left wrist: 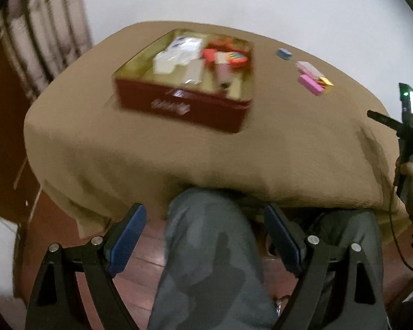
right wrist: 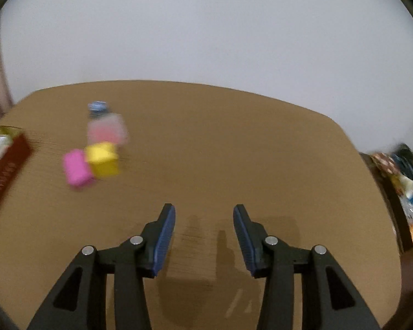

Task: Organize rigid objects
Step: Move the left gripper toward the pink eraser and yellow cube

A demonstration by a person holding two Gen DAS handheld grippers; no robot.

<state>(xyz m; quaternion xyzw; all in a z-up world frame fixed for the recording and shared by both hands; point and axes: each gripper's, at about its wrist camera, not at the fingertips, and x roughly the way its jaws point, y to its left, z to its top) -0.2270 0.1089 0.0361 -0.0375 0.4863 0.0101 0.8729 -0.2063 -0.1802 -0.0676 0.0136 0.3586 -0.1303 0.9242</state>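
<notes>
Tin (left wrist: 179, 104) bears blurred, unreadable white lettering; both grippers' jaws stand apart, holding nothing.

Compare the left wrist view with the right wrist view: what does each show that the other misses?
Only the left wrist view shows inside the red tin, the person's knees and the open, empty left gripper. Only the right wrist view shows the right gripper open above bare tablecloth. Both show the pink block, yellow block, translucent pink box and blue piece.

Two wrist views, both angled down at the table (right wrist: 234, 151).
Left looks from off its near edge; right hovers closer; both show tin (left wrist: 184, 104) and blocks (right wrist: 90, 162).
</notes>
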